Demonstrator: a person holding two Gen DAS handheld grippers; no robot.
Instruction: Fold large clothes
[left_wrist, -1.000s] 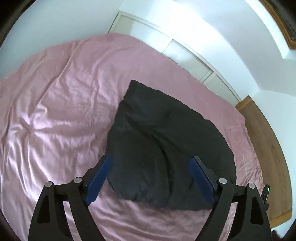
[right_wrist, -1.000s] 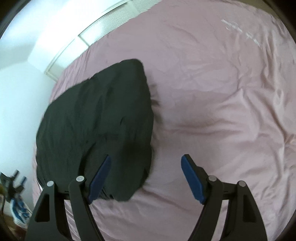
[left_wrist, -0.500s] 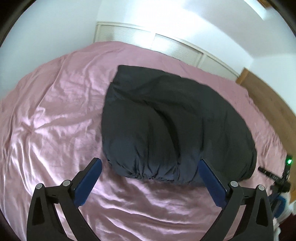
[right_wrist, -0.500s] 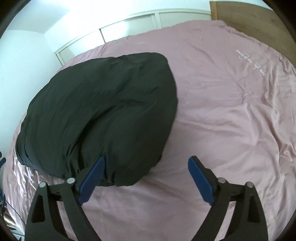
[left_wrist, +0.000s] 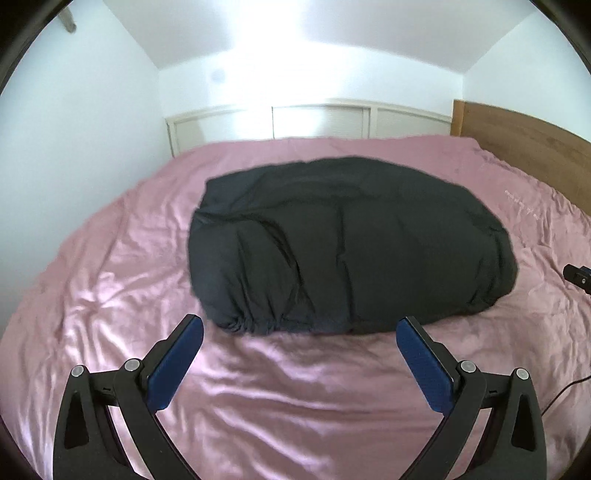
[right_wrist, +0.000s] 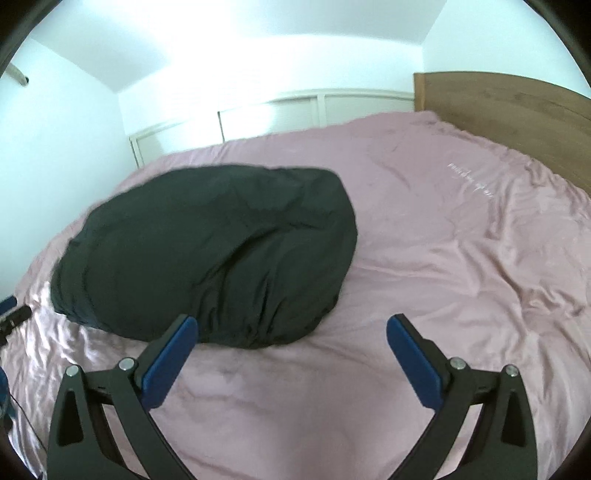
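My left gripper (left_wrist: 299, 334) is spread wide with nothing in it, and so is my right gripper (right_wrist: 291, 330). The black garment (left_wrist: 347, 243) lies folded in a puffy bundle mid-frame on the pink sheet (left_wrist: 110, 280); through my right camera it sits left of centre (right_wrist: 207, 251), just past my left blue pad (right_wrist: 166, 363)

We see a wrinkled pink bedsheet (left_wrist: 110, 295) covering the bed, a wooden headboard (left_wrist: 524, 147) at right, white panelled cabinet doors (left_wrist: 317, 122) behind, and a small black device (left_wrist: 578, 275) at the edge.
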